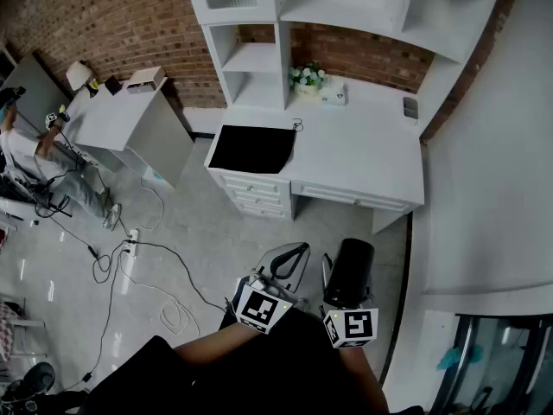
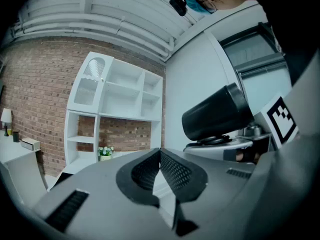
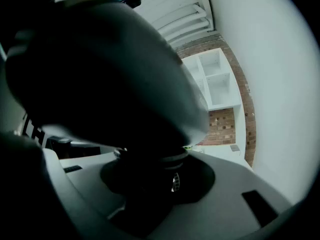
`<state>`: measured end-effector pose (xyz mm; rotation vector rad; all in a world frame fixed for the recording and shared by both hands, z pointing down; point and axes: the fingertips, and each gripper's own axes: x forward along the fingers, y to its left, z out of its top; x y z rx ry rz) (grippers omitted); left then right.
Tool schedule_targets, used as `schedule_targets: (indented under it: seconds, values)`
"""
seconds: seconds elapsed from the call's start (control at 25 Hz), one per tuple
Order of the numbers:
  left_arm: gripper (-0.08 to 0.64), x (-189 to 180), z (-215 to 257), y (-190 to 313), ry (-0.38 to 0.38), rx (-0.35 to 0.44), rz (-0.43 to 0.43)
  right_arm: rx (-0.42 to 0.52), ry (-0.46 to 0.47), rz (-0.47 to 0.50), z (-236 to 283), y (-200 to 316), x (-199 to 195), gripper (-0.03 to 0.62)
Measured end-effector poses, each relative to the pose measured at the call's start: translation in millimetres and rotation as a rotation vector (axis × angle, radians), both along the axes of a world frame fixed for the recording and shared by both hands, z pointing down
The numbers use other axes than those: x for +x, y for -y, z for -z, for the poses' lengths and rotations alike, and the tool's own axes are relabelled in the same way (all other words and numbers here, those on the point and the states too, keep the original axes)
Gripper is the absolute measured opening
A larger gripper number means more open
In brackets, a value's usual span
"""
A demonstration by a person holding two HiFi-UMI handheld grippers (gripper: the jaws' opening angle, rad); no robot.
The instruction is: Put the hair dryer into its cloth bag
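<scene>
1. The floor (image 1: pixel 199 232) is pale and glossy. Cables (image 1: pixel 130 258) trail across its left part.
2. The desk (image 1: pixel 363 154) is white, has drawers on its near side and stands against a brick wall (image 1: pixel 104 15). White shelves (image 1: pixel 346 7) rise from its far edge.
3. The side table (image 1: pixel 130 119) is white and stands at the far left. A person (image 1: pixel 34 145) is just left of it.
4. The cloth bag (image 1: pixel 252 149) is black and lies flat on the left end of the desk, well apart from both grippers.
5. The hair dryer (image 1: pixel 350 271) is black. It is held above the floor on the near side of the desk, not yet at the cloth bag.
6. The right gripper (image 3: pixel 150 176) has its jaws clamped on the hair dryer, whose dark body fills the space above them.
7. The left gripper (image 2: pixel 160 159) has its jaws pressed together with nothing between them. It sits just left of the hair dryer.
8. The flowers (image 1: pixel 308 76) are a small bunch at the far edge of the desk, under the shelves.
</scene>
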<state>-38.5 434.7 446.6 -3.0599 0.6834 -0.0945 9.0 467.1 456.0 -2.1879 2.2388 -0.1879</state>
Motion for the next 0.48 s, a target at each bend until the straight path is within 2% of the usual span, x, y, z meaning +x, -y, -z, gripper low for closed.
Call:
schedule_targets:
  seconds: [0.16,0.32,0.48]
  values:
    - [0.017,-1.2,-4.2,0.9,0.006,-0.009,0.008,0.0,0.006,0.005,-1.8,-1.1,5.5,0.166]
    - [0.017,-2.2,-11.2,18.3,-0.001,-0.031,0.028,-0.016,0.064,0.002,-10.8,9.2,13.8,0.167]
    - [0.017,9.4,-22.4,37.7,0.003,-0.065,0.01,-0.069,0.043,-0.018,-22.7,19.4,24.3,0.167]
